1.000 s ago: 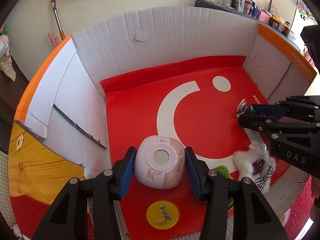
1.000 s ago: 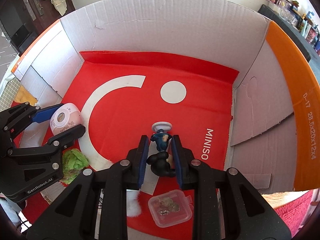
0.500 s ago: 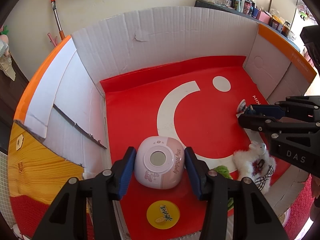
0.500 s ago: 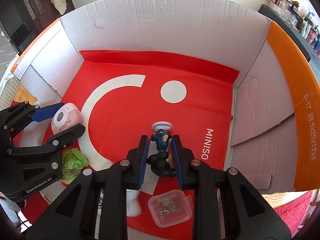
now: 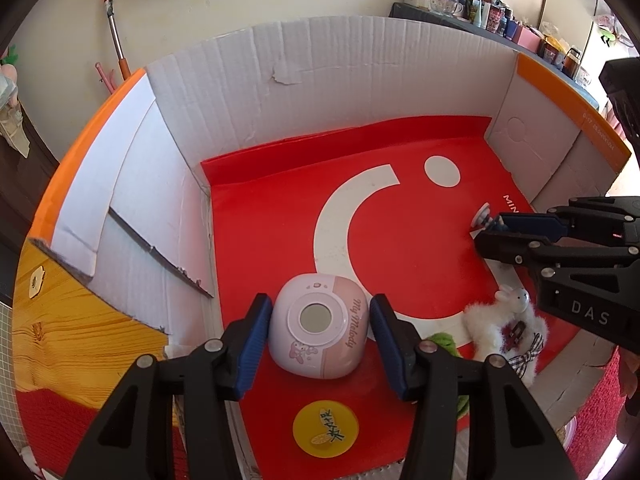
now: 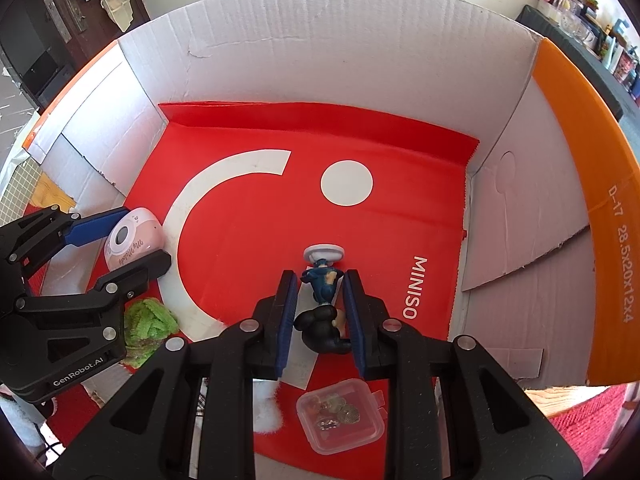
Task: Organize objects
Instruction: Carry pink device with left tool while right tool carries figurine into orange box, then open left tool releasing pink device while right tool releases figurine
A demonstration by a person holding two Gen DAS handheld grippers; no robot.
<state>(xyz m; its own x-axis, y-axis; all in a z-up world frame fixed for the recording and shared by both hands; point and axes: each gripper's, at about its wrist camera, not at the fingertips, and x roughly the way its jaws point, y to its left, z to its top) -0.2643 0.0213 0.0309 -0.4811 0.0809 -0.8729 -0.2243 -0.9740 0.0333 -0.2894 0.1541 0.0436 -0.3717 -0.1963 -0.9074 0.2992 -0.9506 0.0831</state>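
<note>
A pink and white rounded gadget (image 5: pixel 318 330) lies on the red floor of a cardboard box (image 5: pixel 360 80). My left gripper (image 5: pixel 318 328) is open around it, with gaps on both sides; it also shows in the right wrist view (image 6: pixel 120 236). My right gripper (image 6: pixel 320 300) is open around a small blue and black figurine (image 6: pixel 322 304) on a white base, lying on the box floor with a gap on each side. It also shows in the left wrist view (image 5: pixel 486 218).
In the box lie a white plush toy (image 5: pixel 504 320), a green fuzzy item (image 6: pixel 148 324), a yellow round disc (image 5: pixel 325 428) and a clear small case of trinkets (image 6: pixel 340 416). The box walls (image 6: pixel 540 200) rise on all sides.
My left gripper has opened a little wider and the pink gadget now rests free on the box floor. The right gripper and figurine have barely moved.
</note>
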